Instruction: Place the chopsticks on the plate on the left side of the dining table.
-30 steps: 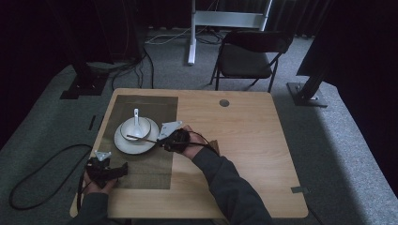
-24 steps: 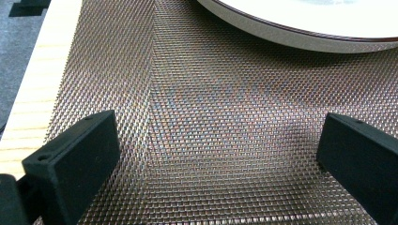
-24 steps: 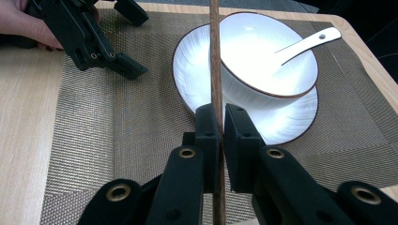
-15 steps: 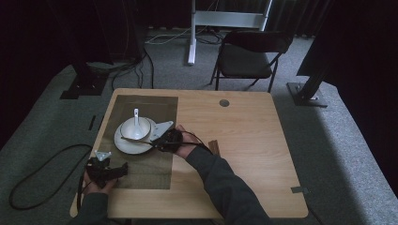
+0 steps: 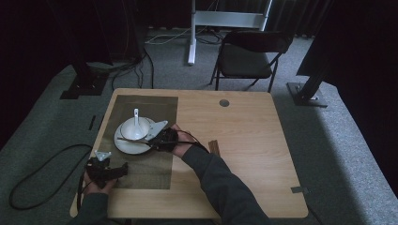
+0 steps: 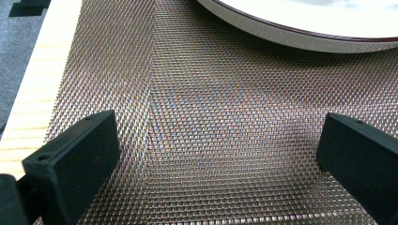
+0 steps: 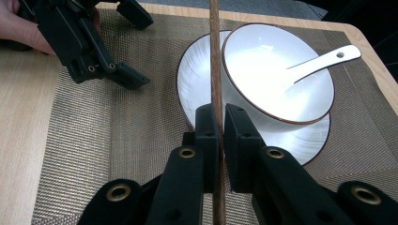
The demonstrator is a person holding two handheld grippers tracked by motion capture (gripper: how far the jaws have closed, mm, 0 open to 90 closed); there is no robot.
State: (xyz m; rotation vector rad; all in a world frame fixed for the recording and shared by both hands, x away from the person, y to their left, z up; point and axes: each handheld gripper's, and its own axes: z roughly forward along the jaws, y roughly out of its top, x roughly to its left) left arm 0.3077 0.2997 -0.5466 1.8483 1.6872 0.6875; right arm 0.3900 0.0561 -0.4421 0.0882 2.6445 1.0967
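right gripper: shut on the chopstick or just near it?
Shut on it. In the right gripper view the right gripper has both jaws pressed against the wooden chopstick, which runs up across the plate beside the bowl.

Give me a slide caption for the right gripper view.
Right claw shut on a thin brown wooden chopstick above the white plate carrying a white bowl with a white spoon.
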